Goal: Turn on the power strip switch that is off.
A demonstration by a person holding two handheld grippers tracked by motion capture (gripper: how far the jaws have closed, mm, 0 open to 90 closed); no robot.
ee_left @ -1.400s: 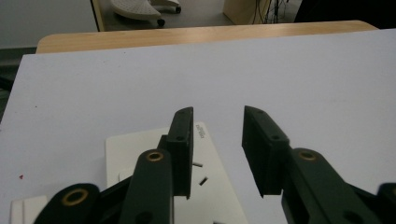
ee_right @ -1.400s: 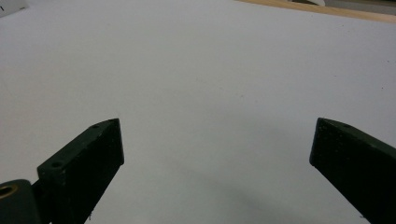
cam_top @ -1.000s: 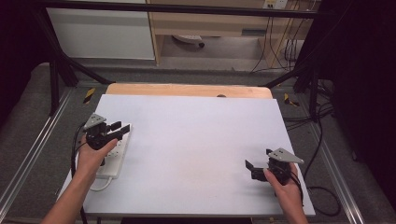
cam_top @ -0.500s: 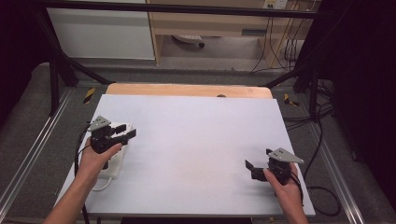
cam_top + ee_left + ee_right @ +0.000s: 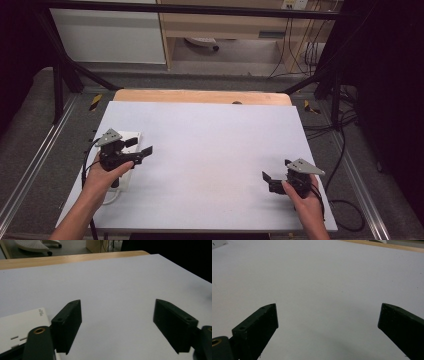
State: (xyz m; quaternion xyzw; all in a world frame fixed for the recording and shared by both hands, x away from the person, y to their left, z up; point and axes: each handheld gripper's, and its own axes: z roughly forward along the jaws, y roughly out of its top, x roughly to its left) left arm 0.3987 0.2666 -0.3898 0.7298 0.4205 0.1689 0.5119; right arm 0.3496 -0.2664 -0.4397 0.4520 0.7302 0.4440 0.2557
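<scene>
Now the left tool [image 5: 137,152] hangs wide open and empty over the white power strip [image 5: 22,322]; the right tool [image 5: 270,181] is open too, empty, above the desk [image 5: 210,135].

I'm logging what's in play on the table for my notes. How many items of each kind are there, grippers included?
White power strips: 1, the power strip at the table's left edge, under the left gripper.
Black two-jaw grippers: 2, the left gripper and the right gripper, both open and holding nothing.
Total: 3
</scene>
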